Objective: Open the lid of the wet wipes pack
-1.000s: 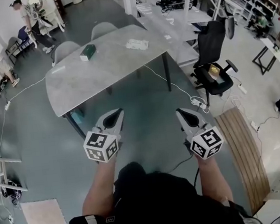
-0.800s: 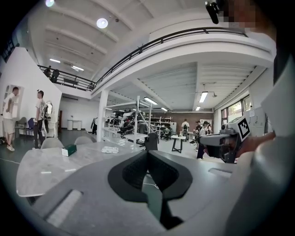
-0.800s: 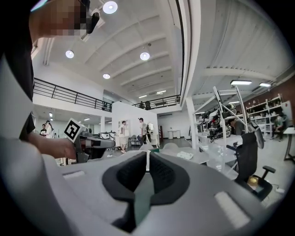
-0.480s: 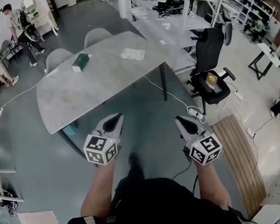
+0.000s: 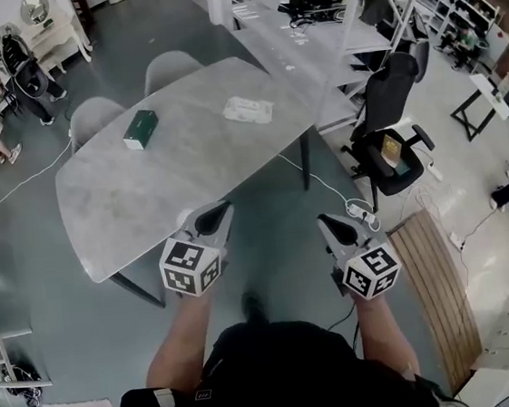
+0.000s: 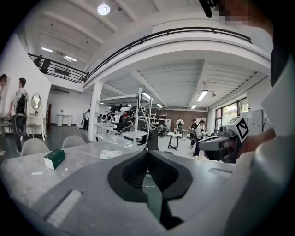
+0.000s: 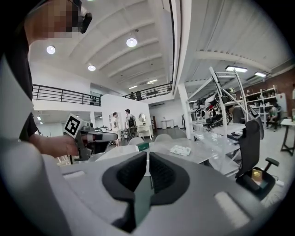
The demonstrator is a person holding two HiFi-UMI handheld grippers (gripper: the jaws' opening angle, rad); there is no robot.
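left gripper (image 6: 148, 153), jaws together – seen only in its view

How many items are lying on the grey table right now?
2. A green box lies near the far left edge of the table. The white wet wipes pack lies to its right, near the far edge. Very small flat things could go unseen.
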